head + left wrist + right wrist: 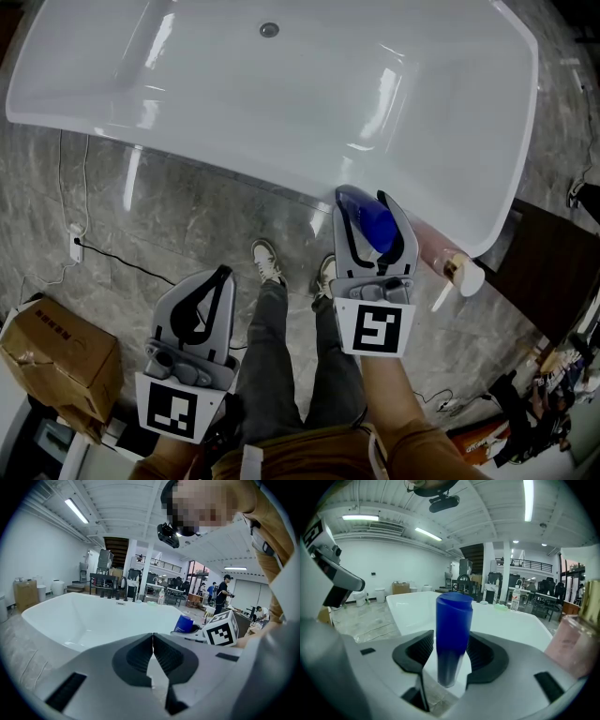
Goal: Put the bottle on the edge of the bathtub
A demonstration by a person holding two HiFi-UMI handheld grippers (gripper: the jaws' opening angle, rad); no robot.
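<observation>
A blue bottle [377,228] [452,634] stands upright between the jaws of my right gripper [371,217] [451,656], which is shut on it. The gripper holds it at the near rim of the white bathtub [281,94] [506,616], toward the tub's right end. My left gripper [208,286] [153,641] hangs lower left over the grey floor, its jaws shut with nothing between them. In the left gripper view, the blue bottle [183,623] shows beside the right gripper's marker cube [220,629], with the bathtub [93,616] ahead.
A pink bottle with a gold collar and white cap [452,262] [576,634] lies on the tub's right rim near the blue one. A cardboard box [56,361] sits on the floor at the left, with a cable [122,258] nearby. My legs and shoes [270,262] stand close to the tub.
</observation>
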